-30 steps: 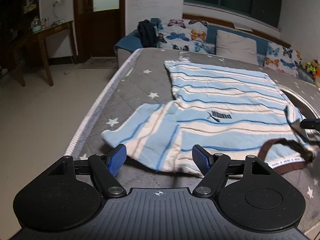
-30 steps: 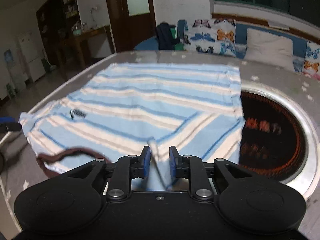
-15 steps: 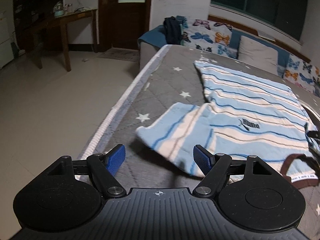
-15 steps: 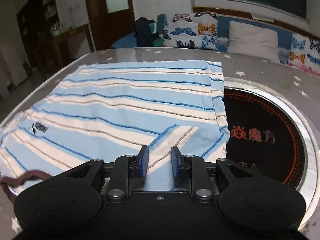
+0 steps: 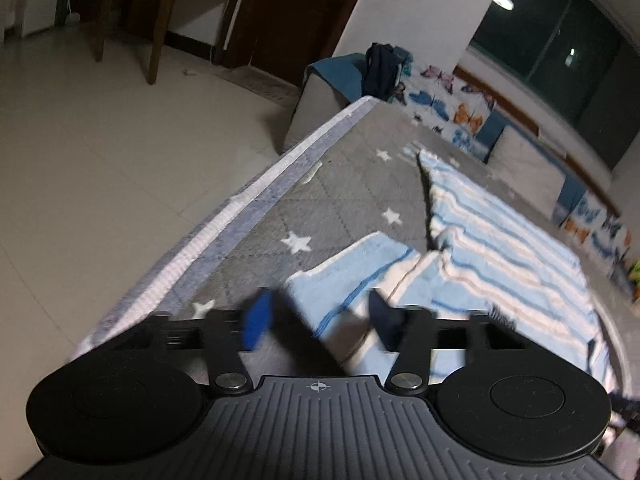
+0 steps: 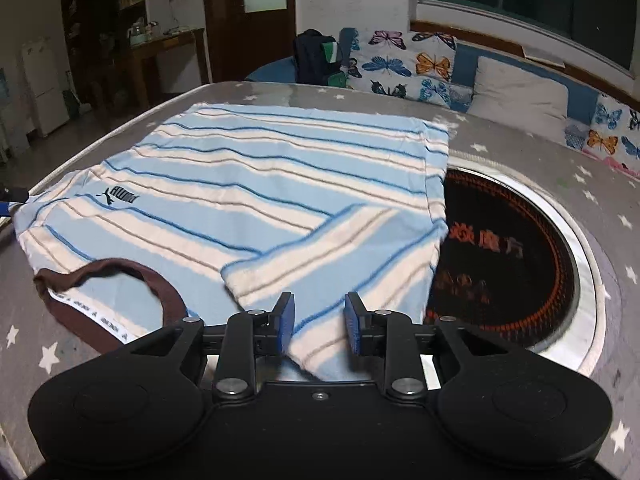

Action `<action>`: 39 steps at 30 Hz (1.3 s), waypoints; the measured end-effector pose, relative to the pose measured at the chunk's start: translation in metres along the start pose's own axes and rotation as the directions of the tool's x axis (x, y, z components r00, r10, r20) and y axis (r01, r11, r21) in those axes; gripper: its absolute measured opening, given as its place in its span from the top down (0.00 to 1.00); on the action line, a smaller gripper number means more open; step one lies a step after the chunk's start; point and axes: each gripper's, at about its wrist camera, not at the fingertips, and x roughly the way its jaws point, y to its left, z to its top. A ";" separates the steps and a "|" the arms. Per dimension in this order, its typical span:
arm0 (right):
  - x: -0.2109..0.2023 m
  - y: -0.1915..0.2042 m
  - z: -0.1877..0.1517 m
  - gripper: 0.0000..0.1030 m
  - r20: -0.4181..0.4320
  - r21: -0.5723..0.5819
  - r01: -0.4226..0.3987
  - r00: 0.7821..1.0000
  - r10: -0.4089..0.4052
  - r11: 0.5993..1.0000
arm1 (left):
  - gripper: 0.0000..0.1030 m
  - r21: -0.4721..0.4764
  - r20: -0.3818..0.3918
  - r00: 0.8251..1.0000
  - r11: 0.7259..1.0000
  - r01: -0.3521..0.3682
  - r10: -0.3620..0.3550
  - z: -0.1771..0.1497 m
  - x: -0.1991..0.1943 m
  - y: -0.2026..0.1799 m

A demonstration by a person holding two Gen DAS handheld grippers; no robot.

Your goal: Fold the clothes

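A light-blue and cream striped T-shirt [image 6: 256, 184] with a brown collar [image 6: 120, 280] lies flat on the grey star-patterned table [image 6: 560, 160]. Its right sleeve [image 6: 332, 256] is folded over onto the body. My right gripper [image 6: 320, 326] is open just above that sleeve's edge, holding nothing. In the left wrist view the shirt's other sleeve [image 5: 360, 276] lies spread on the table, and my left gripper [image 5: 320, 320] is open with the sleeve's corner between its blurred fingers.
A round black inset with orange characters [image 6: 508, 256] sits in the table right of the shirt. The table's left edge [image 5: 208, 240] drops to a tiled floor. A butterfly-print sofa [image 6: 420, 68] with a backpack [image 6: 312, 60] stands behind.
My right gripper has opened and let go of the right sleeve, which now lies folded on the shirt. My left gripper has tilted and moved in over the left sleeve.
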 end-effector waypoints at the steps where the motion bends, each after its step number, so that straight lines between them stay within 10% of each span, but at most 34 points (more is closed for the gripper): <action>1: 0.000 -0.001 -0.001 0.70 -0.002 0.006 0.000 1.000 0.000 1.000 | 0.87 -0.005 0.009 1.000 1.000 0.015 -0.015 0.001 -0.001 -0.001; 9: 0.002 0.001 -0.002 0.69 0.000 0.003 0.002 1.000 -0.002 1.000 | 0.95 -0.036 0.087 0.987 0.990 0.137 -0.133 0.009 -0.007 -0.008; 17: 0.003 0.001 -0.003 0.69 0.001 0.003 0.003 1.000 -0.003 1.000 | 0.94 0.220 -0.003 0.915 0.892 0.395 -0.404 -0.006 -0.003 -0.095; 20: 0.003 0.001 -0.003 0.69 0.002 0.004 0.002 1.000 -0.002 1.000 | 0.92 0.265 -0.097 0.909 0.870 0.417 -0.406 -0.019 0.013 -0.114; 24: 0.003 0.001 -0.002 0.69 -0.002 -0.003 0.000 1.000 0.000 1.000 | 0.65 0.310 -0.140 0.903 0.848 0.430 -0.407 -0.020 0.016 -0.114; 29: -0.002 0.005 0.003 0.69 0.016 -0.029 -0.007 1.000 0.007 1.000 | 0.64 0.364 -0.184 0.895 0.817 0.447 -0.407 -0.022 0.017 -0.112; 39: 0.010 0.017 0.003 0.69 0.007 -0.054 -0.046 0.999 0.047 0.997 | 0.63 0.283 -0.264 0.918 0.887 0.366 -0.295 -0.027 0.069 -0.086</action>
